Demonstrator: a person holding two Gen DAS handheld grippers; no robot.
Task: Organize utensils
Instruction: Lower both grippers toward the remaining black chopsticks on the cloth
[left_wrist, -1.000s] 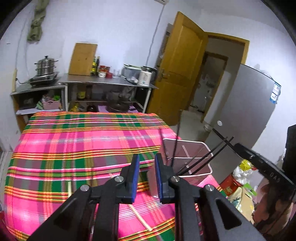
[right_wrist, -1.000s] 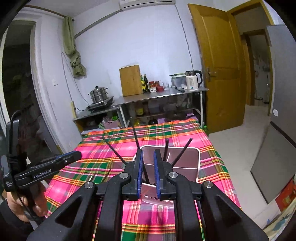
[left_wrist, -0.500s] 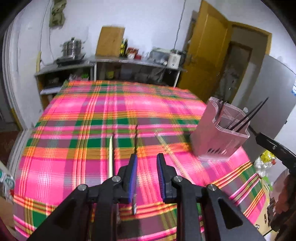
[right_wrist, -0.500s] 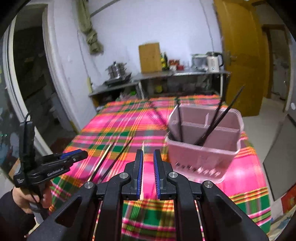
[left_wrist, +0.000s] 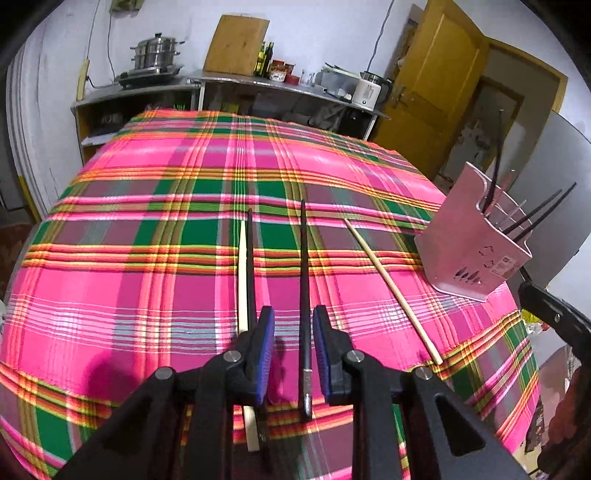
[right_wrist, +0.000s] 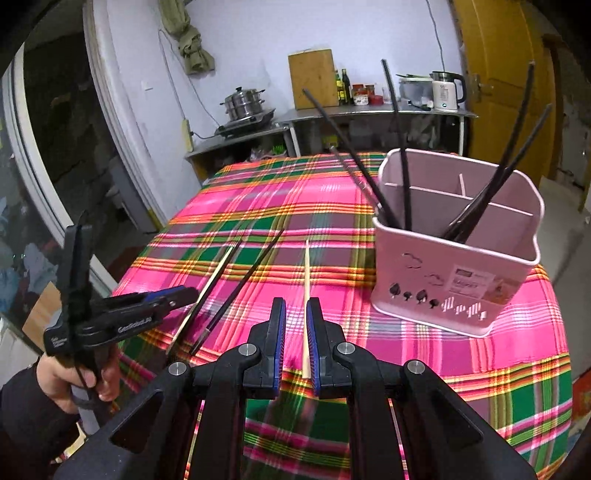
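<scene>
Four loose chopsticks are seen on the plaid tablecloth (left_wrist: 147, 295): two black, two wooden. The left gripper (left_wrist: 293, 350), jaws lately widened, straddles one black chopstick (left_wrist: 303, 280) unpressed. The right gripper (right_wrist: 295, 343) brackets a wooden chopstick (right_wrist: 306, 295), jaws apart. Five black chopsticks are counted in the pink holder (right_wrist: 461, 273).

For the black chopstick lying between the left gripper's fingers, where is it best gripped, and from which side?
Grip the black chopstick on its thicker near end, coming from above with one pad on each side. It lies flat on the plaid tablecloth, pointing away along the left gripper, whose open jaws already straddle that end. The bamboo-and-black pair lies outside the left finger, so closing there should catch only this one.
</scene>
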